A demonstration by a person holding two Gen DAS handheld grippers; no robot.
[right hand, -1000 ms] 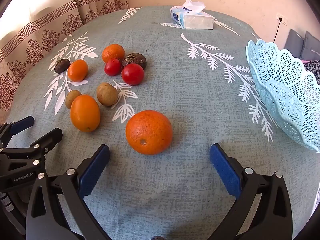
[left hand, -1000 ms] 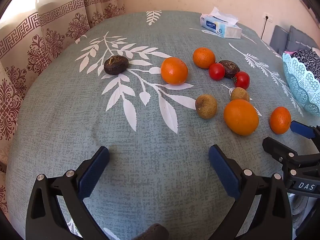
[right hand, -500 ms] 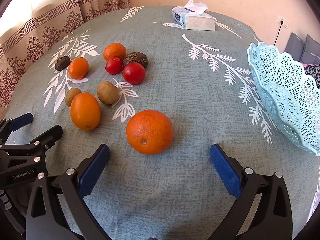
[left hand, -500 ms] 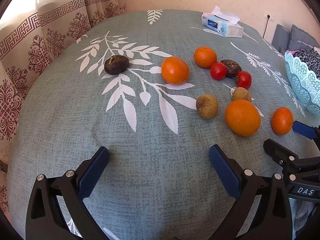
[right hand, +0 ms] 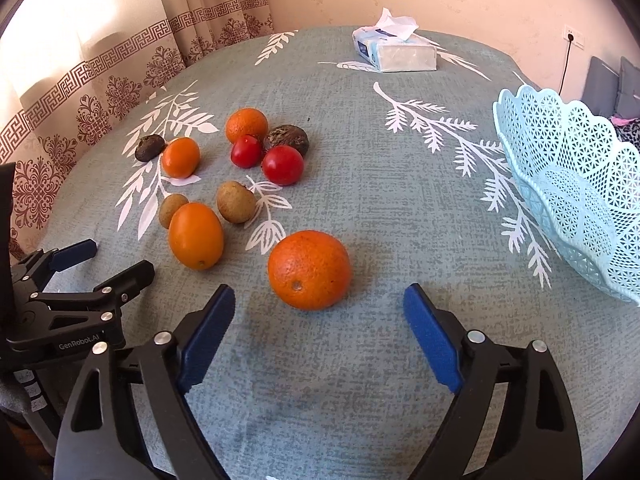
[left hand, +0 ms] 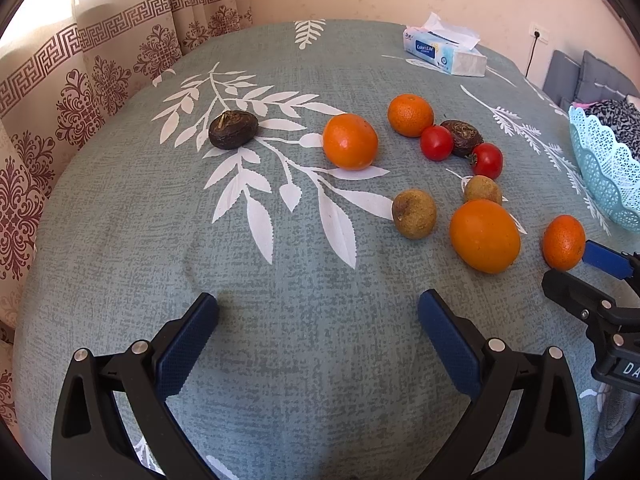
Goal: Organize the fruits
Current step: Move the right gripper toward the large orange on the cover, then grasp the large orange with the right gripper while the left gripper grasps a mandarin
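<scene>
Fruit lies scattered on a grey-green tablecloth point(left hand: 280, 340). In the right wrist view a large orange point(right hand: 309, 269) sits just ahead of my right gripper point(right hand: 319, 305), whose jaws are closing with nothing pressed between the blue pads; the orange lies just beyond the tips. Behind it are an oval orange fruit point(right hand: 195, 235), two brown fruits point(right hand: 236, 201), two tomatoes point(right hand: 282, 165), two mandarins point(right hand: 246, 125) and two dark fruits point(right hand: 292, 138). A light-blue lattice basket point(right hand: 568, 184) stands at the right. My left gripper point(left hand: 318, 308) hovers open over bare cloth, well short of the fruit.
A tissue box point(right hand: 394, 50) rests at the table's far side. Patterned curtains point(left hand: 80, 80) hang along the left edge. Grey cushions and a wall socket point(left hand: 538, 33) lie beyond the far right. The left gripper point(right hand: 86, 264) shows at the right view's left side.
The right gripper's jaws have narrowed and it has edged closer to the large orange. The left gripper has stayed in place, still open.
</scene>
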